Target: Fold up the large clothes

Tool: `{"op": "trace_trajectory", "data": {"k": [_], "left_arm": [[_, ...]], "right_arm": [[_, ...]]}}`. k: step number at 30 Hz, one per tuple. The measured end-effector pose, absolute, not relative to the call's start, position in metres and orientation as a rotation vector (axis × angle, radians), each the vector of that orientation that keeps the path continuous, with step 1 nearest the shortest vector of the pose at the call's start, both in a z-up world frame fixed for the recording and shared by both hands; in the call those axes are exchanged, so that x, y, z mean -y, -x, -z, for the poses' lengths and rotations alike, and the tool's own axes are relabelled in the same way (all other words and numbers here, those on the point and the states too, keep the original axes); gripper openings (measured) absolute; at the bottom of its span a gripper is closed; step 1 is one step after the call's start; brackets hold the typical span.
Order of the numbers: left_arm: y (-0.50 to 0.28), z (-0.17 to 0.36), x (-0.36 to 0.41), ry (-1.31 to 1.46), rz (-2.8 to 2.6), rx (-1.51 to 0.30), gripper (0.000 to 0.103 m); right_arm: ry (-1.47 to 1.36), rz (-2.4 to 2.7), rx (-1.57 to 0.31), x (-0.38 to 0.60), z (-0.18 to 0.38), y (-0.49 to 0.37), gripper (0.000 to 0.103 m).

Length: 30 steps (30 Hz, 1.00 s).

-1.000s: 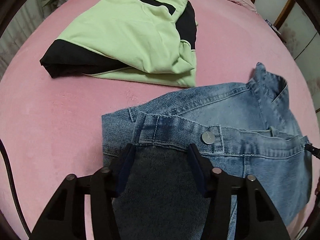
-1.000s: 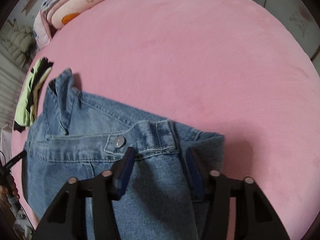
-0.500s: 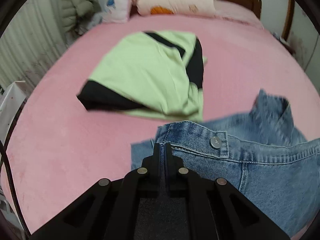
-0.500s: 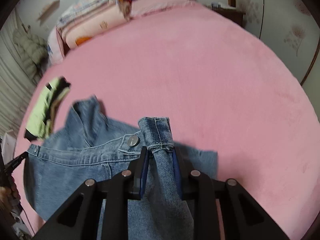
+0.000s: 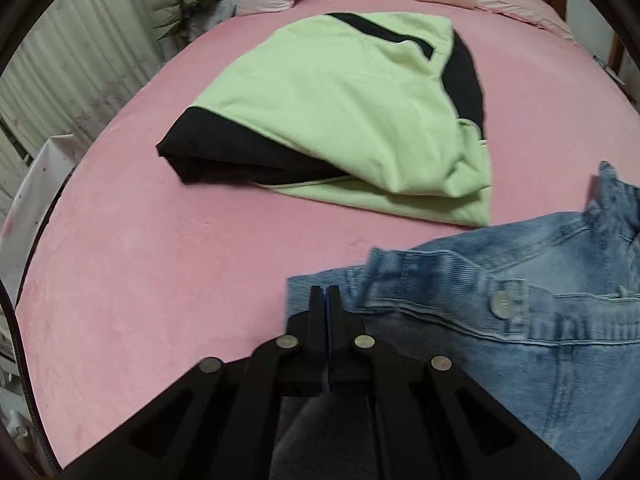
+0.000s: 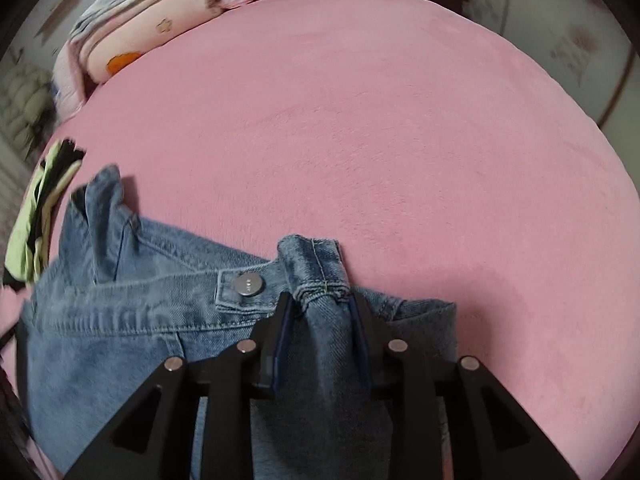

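The blue jean jacket [image 6: 120, 344] lies on the pink bed [image 6: 400, 120], close to me. My right gripper [image 6: 320, 312] has a bunched fold of its hem between the jaws; they just opened a bit. My left gripper [image 5: 326, 300] is pinched tight at its edge. A folded green and black top [image 5: 352, 112] lies beyond.

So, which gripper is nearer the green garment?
Left. Left gripper sits just short of the green-and-black garment; right gripper, jaws just eased wider around the jeans waistband, is farther off.
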<state>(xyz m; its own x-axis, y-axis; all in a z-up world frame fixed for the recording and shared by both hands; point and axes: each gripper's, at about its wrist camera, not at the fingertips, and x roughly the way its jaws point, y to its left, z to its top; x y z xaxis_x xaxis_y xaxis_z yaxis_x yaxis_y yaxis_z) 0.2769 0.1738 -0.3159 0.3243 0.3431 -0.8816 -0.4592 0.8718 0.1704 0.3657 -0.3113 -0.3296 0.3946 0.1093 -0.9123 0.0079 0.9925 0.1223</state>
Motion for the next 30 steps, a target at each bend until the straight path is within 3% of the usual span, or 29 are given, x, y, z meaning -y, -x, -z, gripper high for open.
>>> {"op": "trace_trajectory", "data": {"k": [6,11,13,15,20,24,30], "left_arm": [[-0.279,0.306,-0.179,0.178,-0.456,-1.176,0.013],[-0.277,0.302,-0.2,0.331,-0.403,-1.183,0.014],[-0.273,0.297,-0.205,0.381,-0.375,-1.148,0.029],[-0.27,0.297,-0.206,0.386,-0.383,-1.142,0.038],[-0.264,0.299,-0.221,0.439,-0.425,-1.128,0.048],[-0.252,0.287,-0.227,0.538,-0.421,-1.032,0.065],[-0.281,0.323,-0.193,0.513,-0.215,-1.206,0.066]], "right_arm": [[-0.059,-0.102,-1.127,0.303,0.29,-0.355,0.031],[-0.106,-0.176,-1.132,0.306,0.281,-0.342,0.033],[-0.115,-0.182,-1.139,0.309,0.285,-0.34,0.033],[-0.127,-0.18,-1.157,0.309,0.293,-0.341,0.033],[-0.169,-0.168,-1.168,0.313,0.303,-0.349,0.033],[-0.162,-0.19,-1.167,0.313,0.303,-0.35,0.033],[-0.151,-0.212,-1.181,0.313,0.311,-0.354,0.033]]}}
